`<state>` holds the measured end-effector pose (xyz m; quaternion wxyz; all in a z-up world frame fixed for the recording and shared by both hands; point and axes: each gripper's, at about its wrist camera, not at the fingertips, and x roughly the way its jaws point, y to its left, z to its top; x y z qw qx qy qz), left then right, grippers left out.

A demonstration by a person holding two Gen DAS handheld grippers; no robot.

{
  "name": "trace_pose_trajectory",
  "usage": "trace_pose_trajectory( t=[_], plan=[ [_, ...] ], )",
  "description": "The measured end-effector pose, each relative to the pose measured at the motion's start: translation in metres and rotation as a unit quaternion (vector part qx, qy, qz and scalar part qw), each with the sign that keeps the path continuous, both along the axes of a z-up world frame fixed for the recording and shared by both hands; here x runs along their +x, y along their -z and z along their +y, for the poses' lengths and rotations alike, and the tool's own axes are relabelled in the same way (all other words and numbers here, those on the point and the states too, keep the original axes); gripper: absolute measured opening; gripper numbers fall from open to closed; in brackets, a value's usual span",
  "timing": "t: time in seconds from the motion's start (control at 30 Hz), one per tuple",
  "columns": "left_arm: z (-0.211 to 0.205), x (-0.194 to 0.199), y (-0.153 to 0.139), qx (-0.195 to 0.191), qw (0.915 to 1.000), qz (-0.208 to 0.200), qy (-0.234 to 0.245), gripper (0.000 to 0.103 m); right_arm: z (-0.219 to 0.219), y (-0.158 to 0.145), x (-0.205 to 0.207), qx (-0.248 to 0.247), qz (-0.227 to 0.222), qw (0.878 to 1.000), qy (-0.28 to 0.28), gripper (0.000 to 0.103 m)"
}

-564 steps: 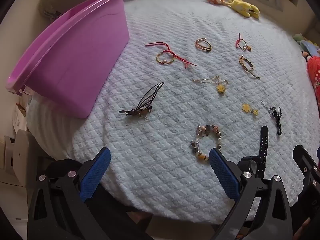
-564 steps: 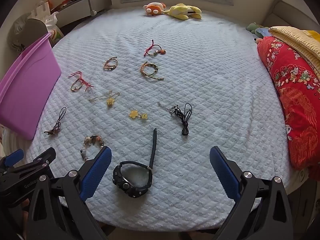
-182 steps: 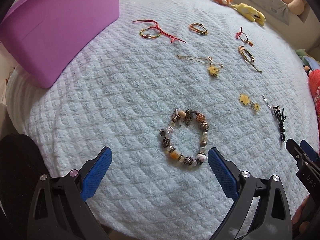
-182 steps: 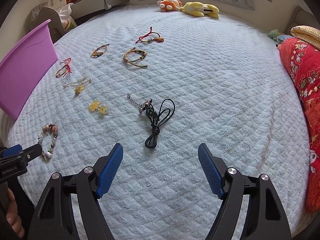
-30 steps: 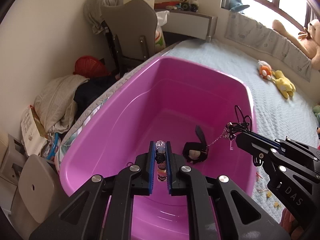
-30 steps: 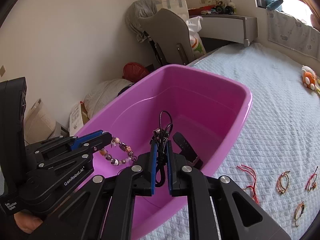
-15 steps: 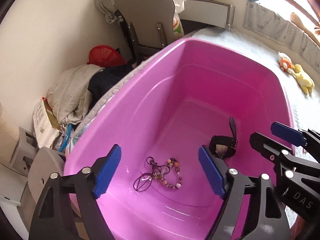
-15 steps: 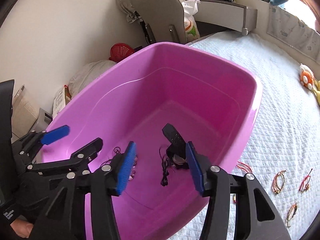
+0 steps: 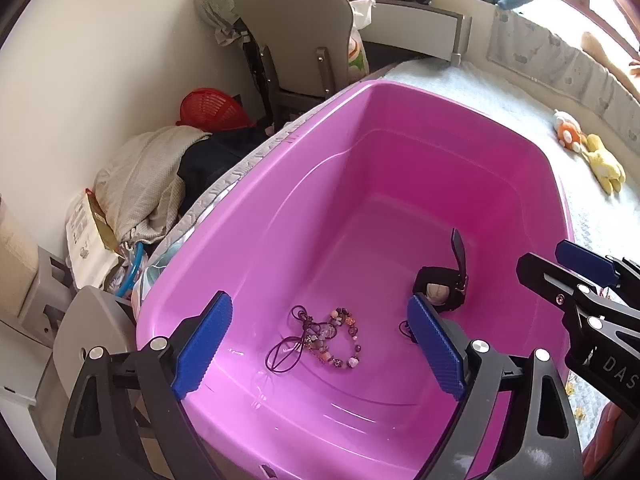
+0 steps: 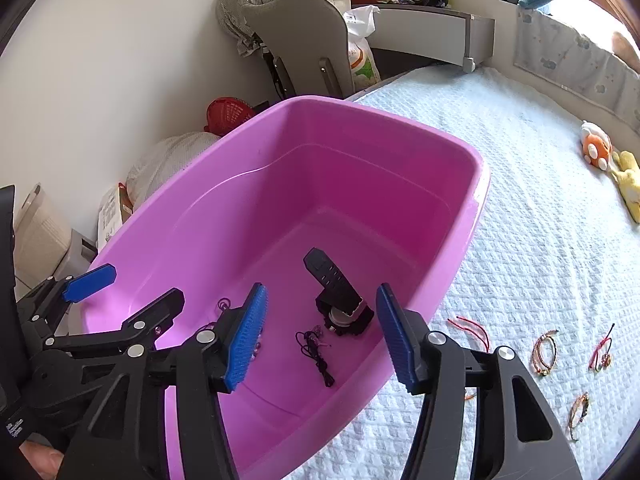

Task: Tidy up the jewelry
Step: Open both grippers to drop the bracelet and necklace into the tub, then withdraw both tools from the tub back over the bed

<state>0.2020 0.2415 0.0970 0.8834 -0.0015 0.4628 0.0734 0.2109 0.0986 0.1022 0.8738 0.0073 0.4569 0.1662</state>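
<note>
– So where do the remaining bracelets [image 10: 544, 350] lie?
– On the bed [image 10: 540, 240], right of the pink tub [image 10: 460, 152]; right gripper [image 10: 320, 330] nearer, probably. Both jaws opening, empty; left gripper [image 9: 318, 344] too.

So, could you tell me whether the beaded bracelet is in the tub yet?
In: the bracelet lies on the pink tub's floor, clear of both grippers.

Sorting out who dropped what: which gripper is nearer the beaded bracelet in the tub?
Left. The left gripper hangs right above the beaded bracelet, jaws opening, empty. The right gripper is off beside it, over the watch.
</note>
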Motion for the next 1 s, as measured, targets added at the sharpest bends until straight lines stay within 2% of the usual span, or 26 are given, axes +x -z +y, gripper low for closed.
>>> trace_pose_trajectory(
  t=[0.13,0.23,0.53,0.77,1.0],
  plan=[
    [0.001,-0.006,-0.006,-0.003,1.0,-0.007,-0.004,0.089,-0.005,-0.005,-0.006,0.003,-0.007,1.0,0.002,0.057],
    [0.0,-0.012,-0.011,-0.005,0.9999,-0.014,-0.003,0.091,-0.011,-0.009,-0.012,0.007,-0.012,1.0,0.006,0.063],
    [-0.019,-0.04,-0.028,-0.006,0.9992,-0.038,0.013,0.096,-0.049,-0.014,-0.05,0.022,-0.02,0.999,0.036,0.066],
    [-0.055,-0.074,-0.036,-0.004,0.9973,-0.051,0.051,0.096,-0.085,-0.019,-0.1,0.017,-0.045,0.996,0.07,0.069],
    [-0.099,-0.109,-0.033,-0.019,0.9921,-0.049,0.114,0.097,-0.137,-0.011,-0.164,0.009,-0.056,0.991,0.118,0.07]
  ],
)
